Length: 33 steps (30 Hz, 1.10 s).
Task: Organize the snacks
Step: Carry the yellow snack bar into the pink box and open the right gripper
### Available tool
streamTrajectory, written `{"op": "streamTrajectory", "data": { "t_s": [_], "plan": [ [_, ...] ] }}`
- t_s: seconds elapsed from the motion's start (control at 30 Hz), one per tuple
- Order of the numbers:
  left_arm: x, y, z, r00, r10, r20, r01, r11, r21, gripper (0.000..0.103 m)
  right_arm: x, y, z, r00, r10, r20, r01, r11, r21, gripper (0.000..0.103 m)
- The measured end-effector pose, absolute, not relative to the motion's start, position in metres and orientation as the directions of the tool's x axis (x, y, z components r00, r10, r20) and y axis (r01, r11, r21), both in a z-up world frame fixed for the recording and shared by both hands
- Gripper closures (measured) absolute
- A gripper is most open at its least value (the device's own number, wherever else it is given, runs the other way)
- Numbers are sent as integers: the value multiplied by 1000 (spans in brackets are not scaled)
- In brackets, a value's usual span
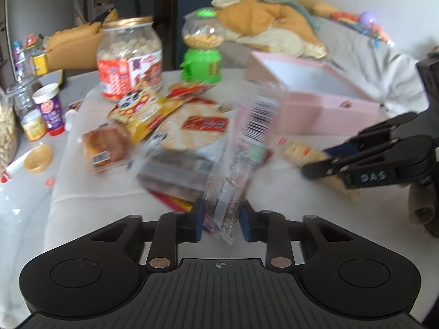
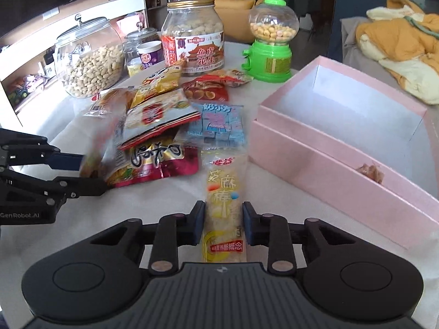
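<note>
In the left wrist view my left gripper (image 1: 222, 220) is shut on a clear packet with a barcode (image 1: 247, 142), which stands tilted and blurred above the snack pile (image 1: 189, 128). In the right wrist view my right gripper (image 2: 223, 220) is shut on a long yellow-and-white stick packet (image 2: 223, 189) that lies on the white cloth, just left of the open pink box (image 2: 329, 164). The same box (image 1: 329, 109) shows inside as white, with a small brown item (image 2: 370, 171) at its near wall. Each gripper appears in the other's view: the right gripper (image 1: 315, 161) and the left gripper (image 2: 93, 174).
Behind the pile stand a gold-lidded peanut jar (image 2: 193, 35), a green candy dispenser (image 2: 270, 44), a big glass jar of nuts (image 2: 90, 60) and small cups (image 1: 50, 109). A gold lid (image 1: 38, 159) lies at the left. An orange blanket (image 2: 397, 41) lies on the sofa beyond the box.
</note>
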State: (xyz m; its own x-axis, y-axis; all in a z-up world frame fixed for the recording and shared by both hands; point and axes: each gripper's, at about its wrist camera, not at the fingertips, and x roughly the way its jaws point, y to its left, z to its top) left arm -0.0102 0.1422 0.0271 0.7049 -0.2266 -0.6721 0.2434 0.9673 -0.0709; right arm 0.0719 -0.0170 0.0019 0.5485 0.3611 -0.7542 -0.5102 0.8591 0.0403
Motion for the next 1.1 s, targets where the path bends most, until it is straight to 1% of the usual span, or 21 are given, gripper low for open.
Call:
{"op": "streamTrajectory", "data": {
  "t_s": [0.03,0.17,0.3,0.4,0.47,0.53,0.57,0.63,0.67,0.7,0.73,0.77,0.8,0.87,0.97,1.03,1.1],
  "plan": [
    [-12,137,29,714,-234,-660,253,965,-68,88,70,-21,4,540,367,-758,-509,859,54,75],
    [-16,115,44,754,-253,-606,281,958,-49,87,60,-42,17,539,380,-752,-491,867,86,75],
    [-15,98,67,761,-335,-555,333,937,-109,87,45,-72,43,581,385,-717,-471,878,90,75],
    [2,77,91,757,-387,-526,386,915,-117,87,42,-96,69,620,382,-685,-443,891,96,75],
    [29,61,107,748,-417,-516,415,901,-128,87,47,-107,89,667,361,-652,-411,908,83,75],
    [66,47,121,724,-464,-511,434,882,-185,87,61,-116,111,709,335,-621,-368,927,80,75],
    [88,42,124,703,-494,-512,438,868,-236,87,72,-120,120,720,326,-612,-348,933,88,75],
    [139,36,116,638,-558,-531,413,830,-376,84,97,-126,135,753,277,-598,-289,954,78,75],
    [164,32,105,596,-570,-566,369,820,-437,83,110,-125,138,771,238,-591,-260,964,50,72],
    [182,30,93,564,-559,-608,319,827,-464,82,121,-124,139,782,198,-591,-236,972,14,69],
    [192,29,83,554,-537,-636,284,840,-462,81,132,-123,137,784,158,-600,-215,976,-23,58],
    [193,30,76,567,-522,-637,277,849,-449,81,140,-122,134,787,123,-605,-198,978,-59,54],
    [190,34,73,588,-516,-623,286,853,-437,81,144,-122,128,788,98,-608,-189,978,-86,54],
    [175,47,73,649,-495,-577,285,862,-419,81,145,-131,115,779,93,-620,-186,979,-87,54],
    [148,76,74,730,-426,-534,239,891,-385,81,154,-154,87,741,57,-669,-107,994,-34,53],
    [125,95,74,768,-363,-528,198,918,-342,81,165,-169,66,702,23,-712,-30,1000,2,53],
    [103,115,74,804,-295,-516,154,942,-299,81,174,-174,45,647,56,-760,-13,998,62,54]
  ]
}}
